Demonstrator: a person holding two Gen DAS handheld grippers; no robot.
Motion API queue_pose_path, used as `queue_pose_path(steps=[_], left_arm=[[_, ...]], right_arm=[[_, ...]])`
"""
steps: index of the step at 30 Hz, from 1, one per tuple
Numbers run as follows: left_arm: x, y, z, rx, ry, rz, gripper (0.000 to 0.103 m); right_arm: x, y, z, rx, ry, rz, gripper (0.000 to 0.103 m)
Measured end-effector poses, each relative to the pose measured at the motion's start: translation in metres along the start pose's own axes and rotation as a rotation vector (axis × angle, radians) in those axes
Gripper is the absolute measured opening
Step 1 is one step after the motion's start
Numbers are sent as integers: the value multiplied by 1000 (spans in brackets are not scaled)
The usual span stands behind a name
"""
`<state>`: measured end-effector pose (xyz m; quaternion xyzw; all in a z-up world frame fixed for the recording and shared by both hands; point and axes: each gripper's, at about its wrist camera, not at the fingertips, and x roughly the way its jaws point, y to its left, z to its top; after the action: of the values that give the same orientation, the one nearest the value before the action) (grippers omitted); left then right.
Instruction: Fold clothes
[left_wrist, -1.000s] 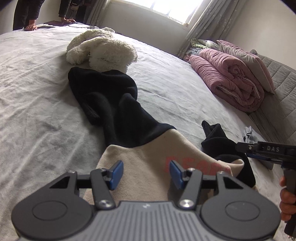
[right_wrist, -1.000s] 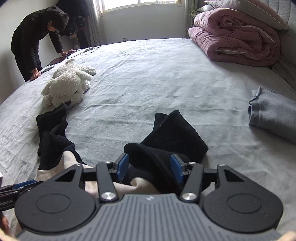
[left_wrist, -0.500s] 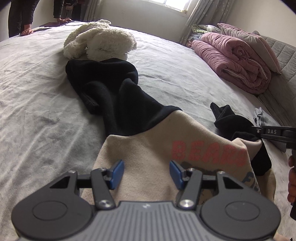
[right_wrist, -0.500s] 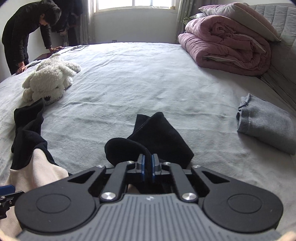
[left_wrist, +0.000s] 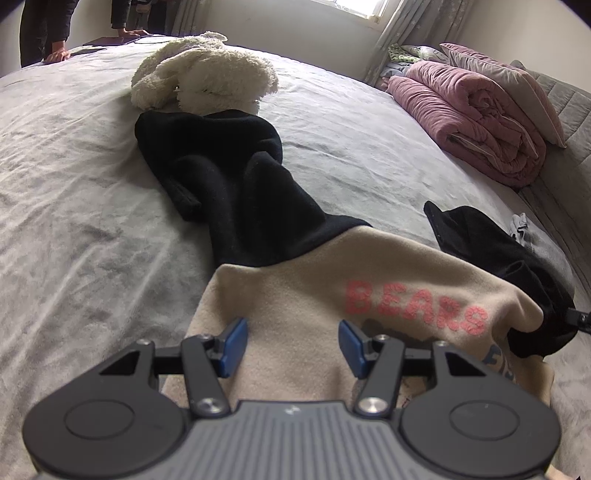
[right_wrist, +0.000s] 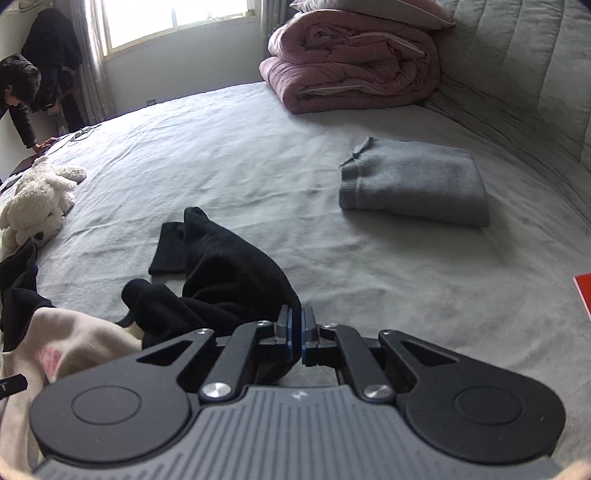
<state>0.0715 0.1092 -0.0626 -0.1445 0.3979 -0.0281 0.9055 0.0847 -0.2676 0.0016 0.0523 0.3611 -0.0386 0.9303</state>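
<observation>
A cream sweatshirt (left_wrist: 306, 295) with black sleeves and pink "BEARS" lettering lies on the grey bed. Its left black sleeve (left_wrist: 229, 177) stretches away toward a plush toy. My left gripper (left_wrist: 291, 341) hovers open over the cream body, nothing between its blue pads. In the right wrist view my right gripper (right_wrist: 295, 334) is shut on the right black sleeve (right_wrist: 229, 273) at the shoulder, and the sleeve bunches up in front of it. The cream body (right_wrist: 74, 339) shows at lower left there. The right gripper's tip (left_wrist: 580, 317) peeks in at the left view's right edge.
A white plush dog (left_wrist: 203, 77) lies beyond the left sleeve. A folded grey garment (right_wrist: 413, 184) sits to the right, a rolled pink duvet (right_wrist: 351, 62) by the grey headboard. A person (right_wrist: 18, 96) leans on the far bed edge. A red item (right_wrist: 583, 295) shows at right.
My right gripper shut on the black sleeve and pulled it right, drawing the sweatshirt's body flatter. My left gripper stayed open and drew closer over the cream fabric.
</observation>
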Motion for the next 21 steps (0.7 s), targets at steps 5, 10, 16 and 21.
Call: queue_pose_path(steps=[5, 10, 16, 21], left_arm=[[1, 1, 1, -5, 3, -1, 56], [1, 2, 1, -11, 8, -5, 56], [2, -2, 0, 22, 5, 13, 56], [2, -1, 0, 18, 6, 11, 56]], right_arm=[[6, -25, -18, 69, 70, -25, 4], [24, -35, -44, 89, 140, -52, 4], [20, -29, -41, 64, 131, -61, 13], [13, -36, -36, 100, 123, -21, 19]])
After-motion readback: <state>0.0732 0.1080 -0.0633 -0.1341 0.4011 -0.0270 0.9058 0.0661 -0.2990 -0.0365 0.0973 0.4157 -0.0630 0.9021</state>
